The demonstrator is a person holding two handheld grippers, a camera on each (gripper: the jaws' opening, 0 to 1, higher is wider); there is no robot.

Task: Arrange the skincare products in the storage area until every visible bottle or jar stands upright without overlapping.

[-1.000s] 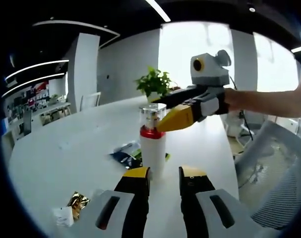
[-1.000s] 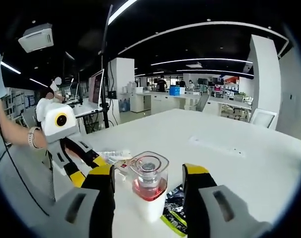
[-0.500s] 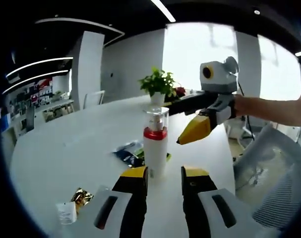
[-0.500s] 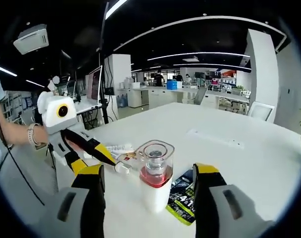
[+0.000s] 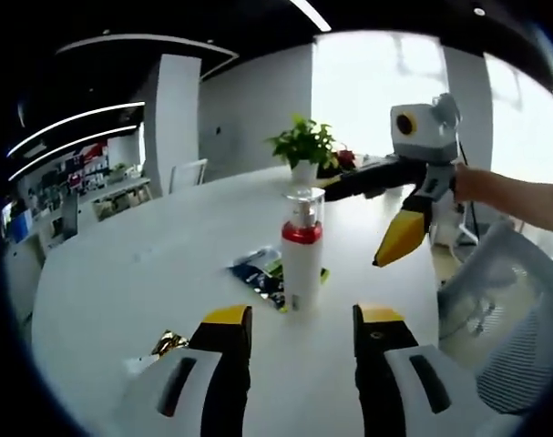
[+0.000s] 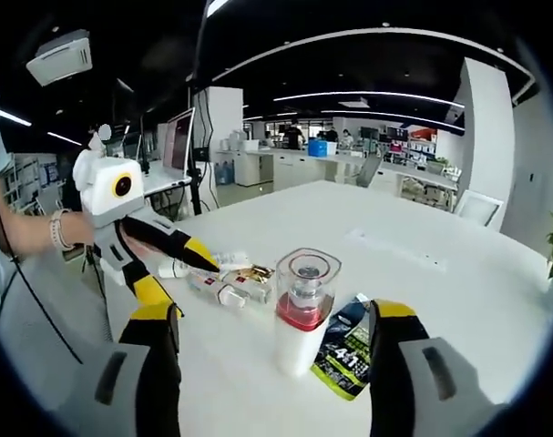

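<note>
One pump bottle (image 6: 301, 312) stands upright on the bench (image 6: 458, 273), its red collar and clear cap on top, so that part of the job looks done. It sits just ahead of the right hand-held gripper (image 6: 273, 332), between the lines of its jaws but clear of them. In the left gripper view it lies a little further out, ahead of the left hand-held gripper (image 5: 302, 330).

Both tools are spread wide and hold nothing.

What is left, as far as I can judge: small items lie flat to the left of the bottle in the right gripper view, beyond that gripper's left jaw. I count one clear vial (image 6: 215, 291) on its side, one white tube (image 6: 189, 267) behind it near the other gripper's jaw tips, and one gold-wrapped piece (image 6: 254, 277) between vial and bottle. Whether the tube and gold piece are bottles or jars I cannot tell. The vial, at least, seems to need standing up.

One dark sachet (image 6: 343, 345) lies flat, touching or just beside the bottle's base on the right.

Count: one upright bottle, three lying small items, one sachet, two grippers.
</note>
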